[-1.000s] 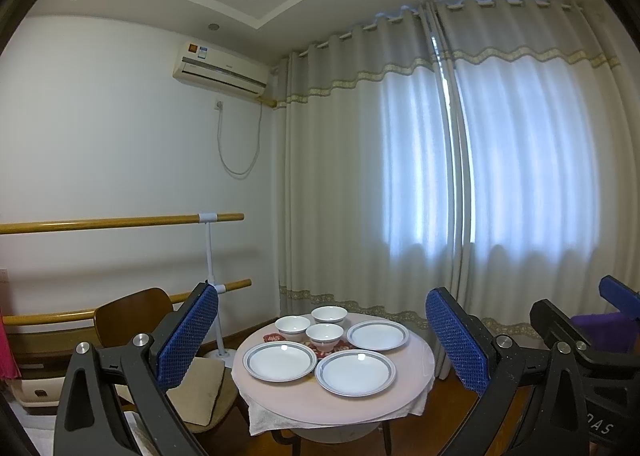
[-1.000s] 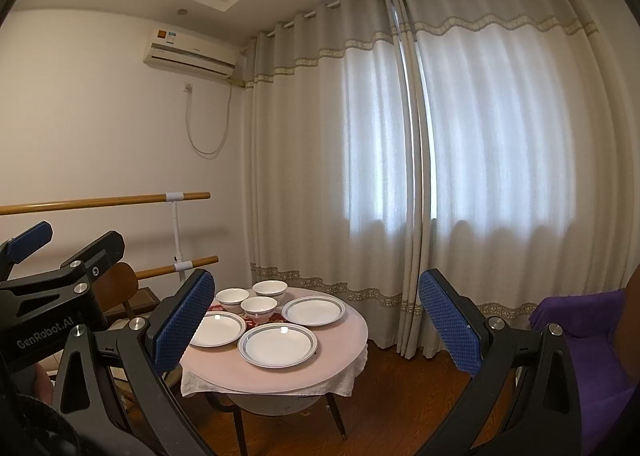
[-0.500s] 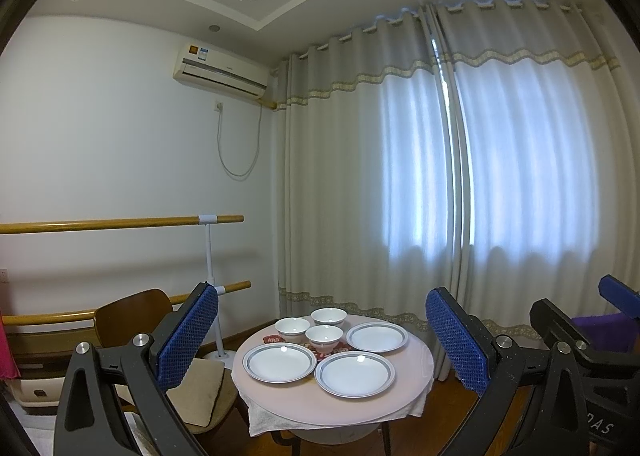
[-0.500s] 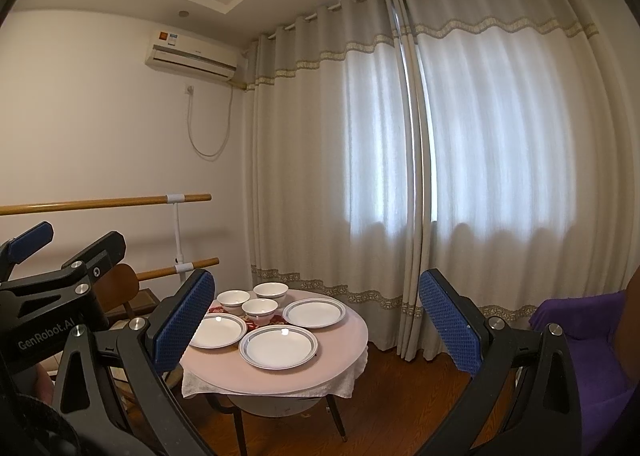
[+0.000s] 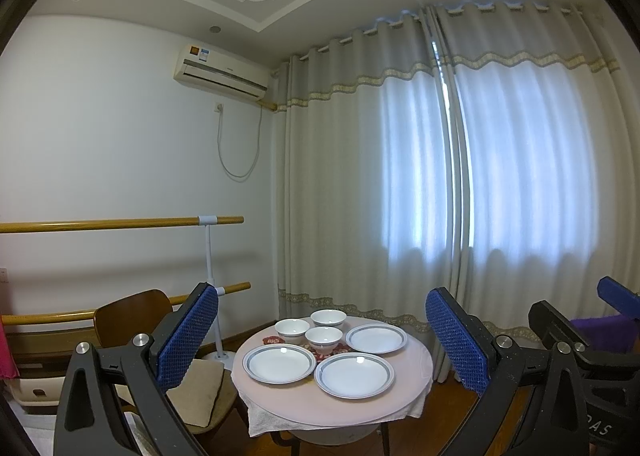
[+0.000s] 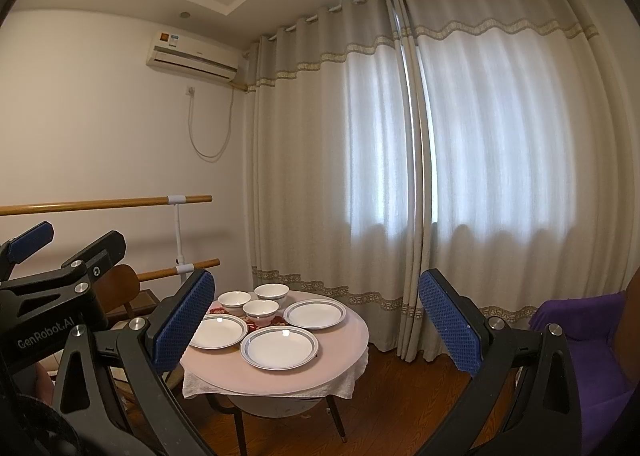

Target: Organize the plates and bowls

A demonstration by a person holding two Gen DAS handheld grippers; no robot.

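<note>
Plates (image 5: 354,375) lie well ahead between spread left gripper (image 5: 322,340) fingers.

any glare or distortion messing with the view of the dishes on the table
Left wrist view: small ceiling-light glints on the near plates, rims still readable; backlit curtain leaves the room dim. Right wrist view: the same glints, fisheye bending the curtain folds, and the left pad of the open right claw overlapping one plate.

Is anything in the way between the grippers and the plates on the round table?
Nothing visible blocks them. The left gripper and right gripper are both open and empty, with only open air before the plates on the table.
</note>
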